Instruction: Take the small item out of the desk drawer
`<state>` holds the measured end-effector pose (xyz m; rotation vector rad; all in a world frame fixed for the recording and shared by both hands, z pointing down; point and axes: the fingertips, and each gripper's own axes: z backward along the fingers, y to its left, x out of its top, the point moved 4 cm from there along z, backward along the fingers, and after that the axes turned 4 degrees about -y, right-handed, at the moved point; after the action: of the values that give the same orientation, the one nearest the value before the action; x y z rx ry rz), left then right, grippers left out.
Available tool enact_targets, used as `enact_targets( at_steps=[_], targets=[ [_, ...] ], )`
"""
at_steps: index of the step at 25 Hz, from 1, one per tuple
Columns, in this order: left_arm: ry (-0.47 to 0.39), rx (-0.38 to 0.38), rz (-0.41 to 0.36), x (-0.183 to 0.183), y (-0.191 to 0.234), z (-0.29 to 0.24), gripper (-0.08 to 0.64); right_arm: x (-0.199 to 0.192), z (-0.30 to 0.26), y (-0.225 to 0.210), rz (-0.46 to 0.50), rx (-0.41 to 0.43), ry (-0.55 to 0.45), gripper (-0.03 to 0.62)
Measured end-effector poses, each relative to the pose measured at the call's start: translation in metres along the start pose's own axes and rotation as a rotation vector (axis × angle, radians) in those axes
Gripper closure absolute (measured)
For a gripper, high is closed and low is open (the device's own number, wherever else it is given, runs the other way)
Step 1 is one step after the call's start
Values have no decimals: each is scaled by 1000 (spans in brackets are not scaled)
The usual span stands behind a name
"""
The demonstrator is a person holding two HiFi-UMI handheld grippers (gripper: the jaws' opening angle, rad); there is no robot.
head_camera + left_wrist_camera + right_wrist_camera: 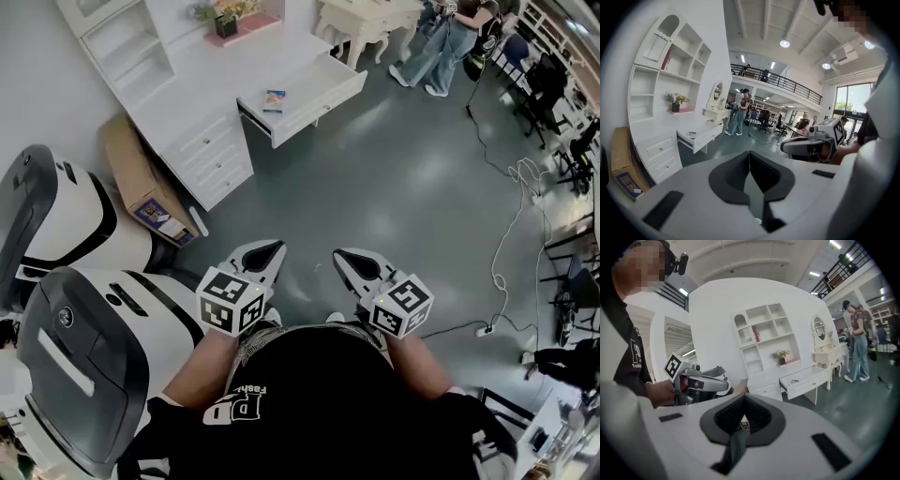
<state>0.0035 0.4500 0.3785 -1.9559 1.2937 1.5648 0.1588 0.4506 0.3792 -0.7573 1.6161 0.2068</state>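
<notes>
White boxy desk drawer (323,106), flat rectangular item (274,100), possibly glossy card

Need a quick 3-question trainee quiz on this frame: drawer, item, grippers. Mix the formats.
1. True or false: the desk drawer is pushed shut.
2. Where does the small item lie? A) between the left gripper's jaws B) inside the drawer C) on the floor
3. In a few words: how do the jaws of the left gripper and the right gripper stand?

Key:
1. False: it is pulled out.
2. B.
3. Both shut, with nothing between them, held near the person's body and away from the desk.
</notes>
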Motion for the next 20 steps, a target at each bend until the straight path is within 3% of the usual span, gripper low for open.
enact_targets(
  at_steps=[4,9,20],
  targets=[
    [-3,-3,-5,-1,4,3,545,-2,-5,5,8,0,2,586],
    [-11,3,0,-2,18,12,545,-3,-20,18,115,-45,23,583],
    [7,-38,-30,-11,48,35,545,-12,-54,46,30,-77,3,583]
  ],
)
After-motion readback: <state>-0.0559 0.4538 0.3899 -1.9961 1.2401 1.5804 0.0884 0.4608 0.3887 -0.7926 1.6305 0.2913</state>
